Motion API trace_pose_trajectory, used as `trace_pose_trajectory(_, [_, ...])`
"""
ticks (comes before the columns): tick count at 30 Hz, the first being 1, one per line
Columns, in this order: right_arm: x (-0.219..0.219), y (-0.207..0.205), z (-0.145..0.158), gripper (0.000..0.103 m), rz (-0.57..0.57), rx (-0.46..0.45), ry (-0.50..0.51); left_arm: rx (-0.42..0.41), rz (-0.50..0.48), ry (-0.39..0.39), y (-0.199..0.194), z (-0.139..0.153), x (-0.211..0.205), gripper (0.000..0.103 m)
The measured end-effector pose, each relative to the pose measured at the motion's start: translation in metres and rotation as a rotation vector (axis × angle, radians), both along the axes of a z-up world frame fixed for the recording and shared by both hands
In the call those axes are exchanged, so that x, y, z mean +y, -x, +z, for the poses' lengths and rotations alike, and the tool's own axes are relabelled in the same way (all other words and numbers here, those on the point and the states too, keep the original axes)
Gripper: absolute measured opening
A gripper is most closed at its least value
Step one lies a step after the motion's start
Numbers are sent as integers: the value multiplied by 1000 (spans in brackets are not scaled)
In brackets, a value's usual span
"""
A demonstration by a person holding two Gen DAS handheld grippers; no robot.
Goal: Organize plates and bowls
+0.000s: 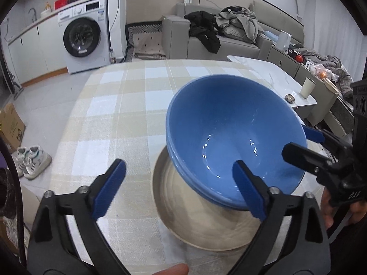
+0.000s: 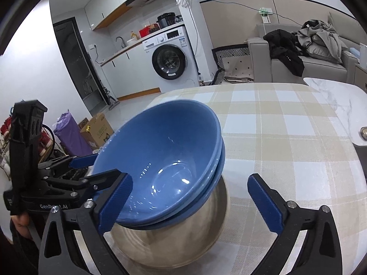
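Note:
Two nested blue bowls (image 1: 231, 135) sit tilted on a beige plate (image 1: 201, 224) on the checked tablecloth. In the left wrist view my left gripper (image 1: 181, 190) is wide open, its right finger (image 1: 248, 190) in front of the bowls' near rim. My right gripper (image 1: 305, 144) shows at the right with one finger inside and one outside the far rim. In the right wrist view the bowls (image 2: 165, 160) lean on the plate (image 2: 179, 236). My right gripper (image 2: 190, 204) is open, its left finger (image 2: 115, 201) at the rim. The left gripper (image 2: 96, 169) straddles the rim at left.
The checked tablecloth (image 1: 119, 105) covers the table. A marble side table (image 1: 275, 75) with a cup (image 1: 308, 87) stands to the right. A sofa with clothes (image 1: 229, 27), a washing machine (image 1: 84, 36), shoes (image 1: 32, 160) and boxes (image 2: 96, 128) are beyond.

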State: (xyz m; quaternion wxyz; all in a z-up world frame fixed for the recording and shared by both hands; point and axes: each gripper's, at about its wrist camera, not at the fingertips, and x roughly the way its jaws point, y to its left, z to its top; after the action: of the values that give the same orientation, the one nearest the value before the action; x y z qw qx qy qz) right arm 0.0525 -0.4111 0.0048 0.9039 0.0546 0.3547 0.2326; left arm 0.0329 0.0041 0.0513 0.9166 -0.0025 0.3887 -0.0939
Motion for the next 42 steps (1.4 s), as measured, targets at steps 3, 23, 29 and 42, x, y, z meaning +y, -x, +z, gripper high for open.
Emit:
trace_pose_trajectory(3, [1,3,3,102,7,-33,18,-59,-13,8,9,6,4,102])
trace_pose_trajectory(23, [-30,50,14,103,-16,-305,44,-330,12,85,63,-2,59,102])
trace_pose_trajectory(29, [-31,62,0,103,-20,-330,50,-370,14,92,77,-14,64,102])
trace_pose_trajectory(42, [-23,92,-13,103,22,-399,34,-403,-23,114,95,-40,68,102])
